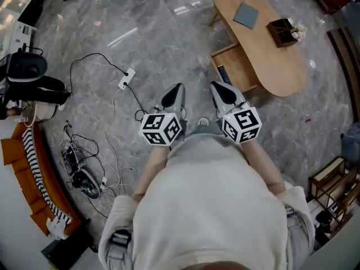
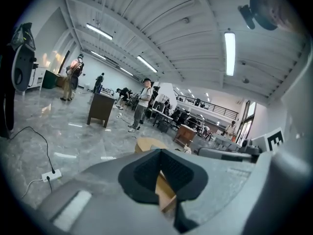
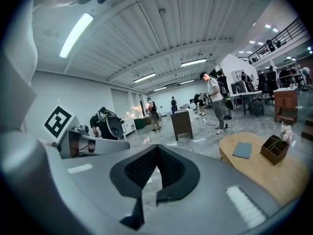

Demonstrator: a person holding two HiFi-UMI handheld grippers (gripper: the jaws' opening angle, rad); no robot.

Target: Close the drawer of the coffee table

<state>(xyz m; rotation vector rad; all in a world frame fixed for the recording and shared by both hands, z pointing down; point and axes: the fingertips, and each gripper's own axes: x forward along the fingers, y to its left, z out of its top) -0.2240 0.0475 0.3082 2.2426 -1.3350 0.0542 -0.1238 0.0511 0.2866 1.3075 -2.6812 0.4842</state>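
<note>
The oval wooden coffee table (image 1: pixel 275 44) stands on the grey marble floor at the upper right of the head view. Its drawer (image 1: pixel 239 67) is pulled out on the side facing me, with a dark object lying inside. A grey book (image 1: pixel 246 14) and a dark box (image 1: pixel 281 31) holding flowers rest on the tabletop. My left gripper (image 1: pixel 179 86) and right gripper (image 1: pixel 217 85) are held side by side, short of the drawer, both shut and holding nothing. In the right gripper view, the table (image 3: pixel 266 168) lies to the right of the shut jaws (image 3: pixel 157 149). In the left gripper view, wood of the drawer (image 2: pixel 165 192) shows behind the shut jaws (image 2: pixel 160 153).
A power strip (image 1: pixel 126 79) with trailing cables lies on the floor to the left. An orange sofa (image 1: pixel 31 179) runs along the left edge. A wooden rack (image 1: pixel 331 185) stands at the lower right. A dark cabinet (image 2: pixel 100 109) and several people stand far off.
</note>
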